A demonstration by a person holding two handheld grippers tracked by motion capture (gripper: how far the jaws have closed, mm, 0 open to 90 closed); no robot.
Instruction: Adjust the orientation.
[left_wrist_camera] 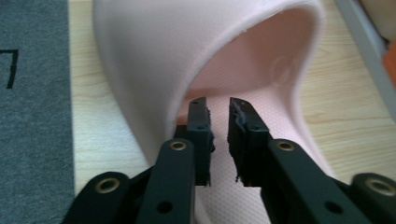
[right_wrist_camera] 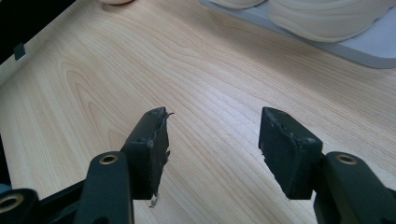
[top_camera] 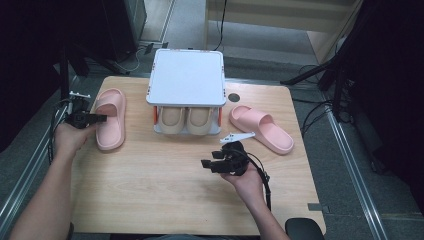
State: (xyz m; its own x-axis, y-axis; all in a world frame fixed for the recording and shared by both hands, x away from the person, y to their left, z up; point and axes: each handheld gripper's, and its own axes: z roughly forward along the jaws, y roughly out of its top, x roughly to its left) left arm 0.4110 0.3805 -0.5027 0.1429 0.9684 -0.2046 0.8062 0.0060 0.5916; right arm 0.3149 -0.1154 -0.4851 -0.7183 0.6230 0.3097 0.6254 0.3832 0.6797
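the white rack (top_camera: 186, 75) holds two beige slippers (top_camera: 186, 120); the left gripper (top_camera: 97, 119), jaws slightly apart, is at a pink slipper (top_camera: 111, 117), and the right gripper (top_camera: 209, 165) gapes empty.

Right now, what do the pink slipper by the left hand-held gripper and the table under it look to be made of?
Pink slipper: probably soft moulded foam or rubber; matte, one-piece, thick rounded strap, fine dotted texture on the footbed.
Table: light wood or wood-look laminate; pale grain lines with a smooth, faintly glossy finish. I cannot tell which.

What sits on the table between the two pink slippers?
In the high view, a white two-tier rack holding a beige pair of shoes stands between the left pink slipper and the right one.
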